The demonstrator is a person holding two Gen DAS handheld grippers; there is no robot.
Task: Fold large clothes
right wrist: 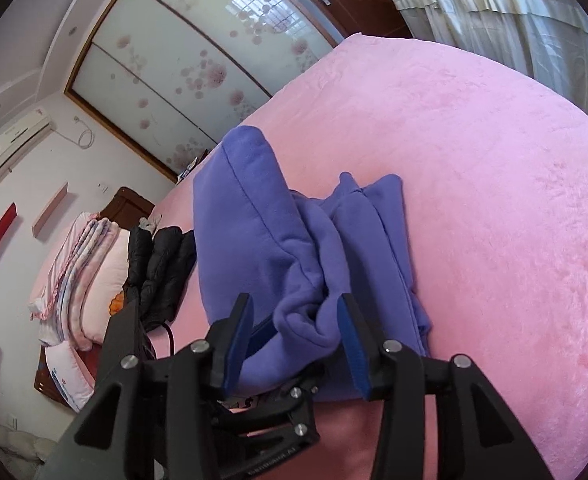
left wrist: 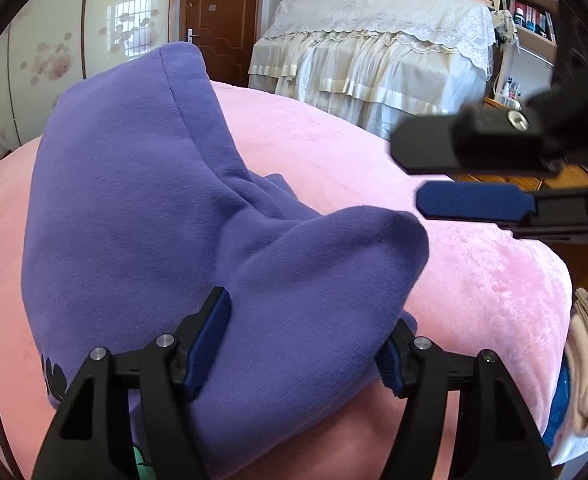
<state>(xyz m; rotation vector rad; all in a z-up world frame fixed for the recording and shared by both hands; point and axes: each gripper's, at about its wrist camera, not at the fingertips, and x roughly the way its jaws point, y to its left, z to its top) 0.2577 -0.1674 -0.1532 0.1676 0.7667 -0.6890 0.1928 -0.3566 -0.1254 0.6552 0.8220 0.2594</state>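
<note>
While both hand-held grippers (left wrist: 306, 344) (right wrist: 294, 340) gape, soft purple fleece garment (left wrist: 142, 200) bunched, fluffy pink blanket (left wrist: 474, 272)

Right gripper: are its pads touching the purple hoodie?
Apart. The left wrist view shows the right gripper held in the air clear of the purple hoodie, nothing between its pads.

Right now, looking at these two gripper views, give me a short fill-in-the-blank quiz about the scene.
1. The garment being folded is ____ in colour.
2. It lies on a ____ fleece blanket.
3. The left gripper has its fingers ____, with fabric between them but not pinched.
4. Beside the garment lies a ____ puffer jacket.

Missing words: purple; pink; open; black
</note>
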